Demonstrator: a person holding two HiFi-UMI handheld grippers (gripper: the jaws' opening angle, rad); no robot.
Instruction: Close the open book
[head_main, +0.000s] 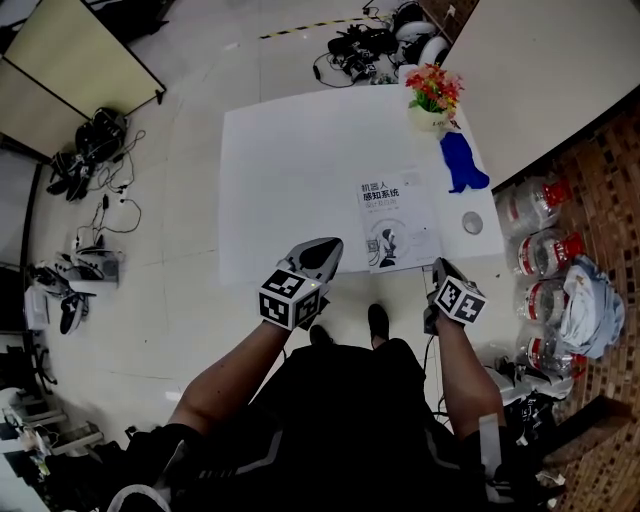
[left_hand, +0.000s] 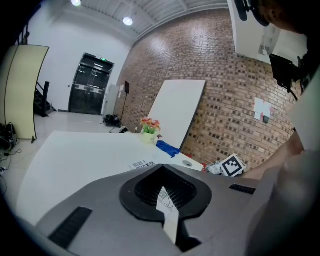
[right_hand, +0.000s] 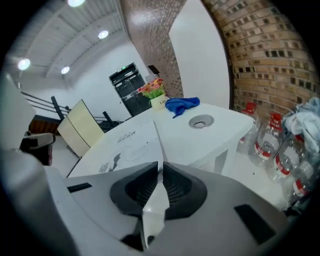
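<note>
The book (head_main: 395, 225) lies closed and flat on the white table (head_main: 290, 180), white cover with printed title facing up, near the front right. It also shows ahead in the left gripper view (left_hand: 145, 164) and in the right gripper view (right_hand: 132, 145). My left gripper (head_main: 318, 258) hovers at the table's near edge, just left of the book's near corner, jaws shut with nothing held (left_hand: 162, 167). My right gripper (head_main: 445, 275) hangs just off the near edge, to the right of the book's near-right corner, jaws shut and empty (right_hand: 161, 164).
A flower pot (head_main: 432, 100) stands at the far right corner, with a blue cloth (head_main: 462, 162) and a round metal lid (head_main: 472, 222) along the right edge. Water bottles (head_main: 545, 250) crowd the floor by the brick wall. Cables (head_main: 365, 50) lie beyond the table.
</note>
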